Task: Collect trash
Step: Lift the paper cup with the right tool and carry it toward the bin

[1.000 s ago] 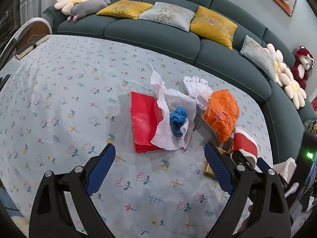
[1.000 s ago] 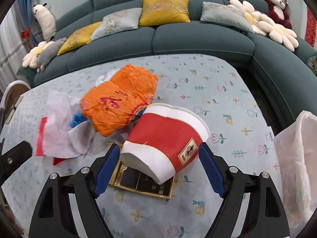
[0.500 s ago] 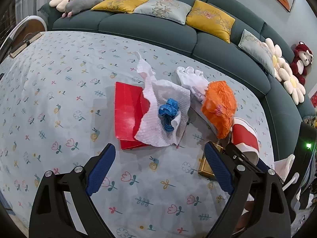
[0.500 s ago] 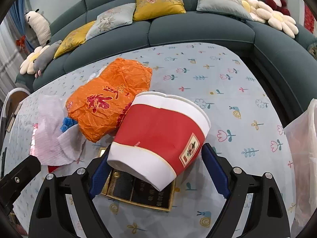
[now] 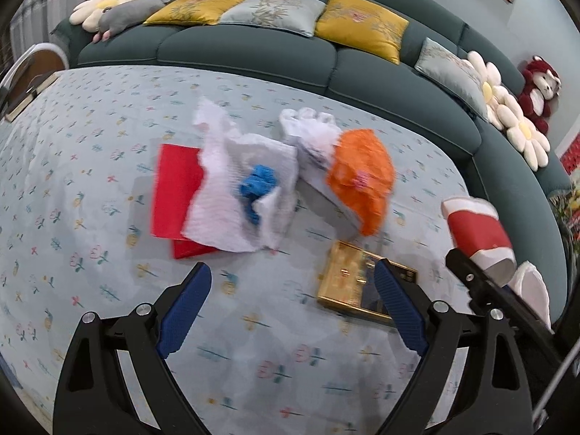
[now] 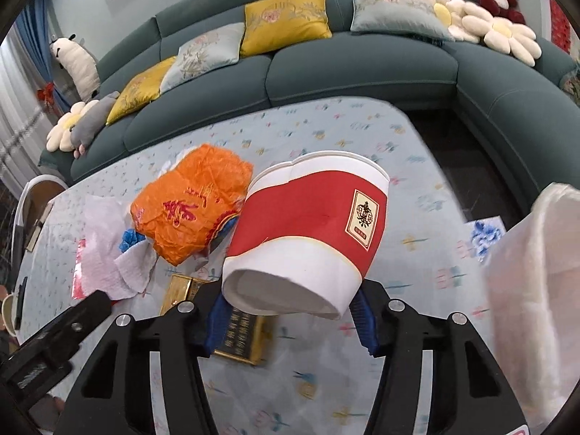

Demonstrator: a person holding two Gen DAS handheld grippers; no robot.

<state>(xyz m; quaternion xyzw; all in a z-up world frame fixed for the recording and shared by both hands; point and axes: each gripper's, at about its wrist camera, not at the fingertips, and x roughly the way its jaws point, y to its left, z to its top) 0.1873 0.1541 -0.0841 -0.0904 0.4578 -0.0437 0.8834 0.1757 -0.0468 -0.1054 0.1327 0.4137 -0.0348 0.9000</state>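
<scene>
First piece of trash lifted
Right gripper [image 6: 290,317] has just closed, fingers clamped on the red paper cup [image 6: 308,232]; left gripper [image 5: 290,304] fingers apart, empty; tissue [image 5: 239,195], orange bag [image 5: 362,177], gold box [image 5: 359,282] remain on the bench [image 5: 90,188].

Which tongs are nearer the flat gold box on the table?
Left. The left tongs hang open just over the flat gold box, one finger overlapping it in view. The right tongs are off to its side, gripping the red and white paper cup.
</scene>
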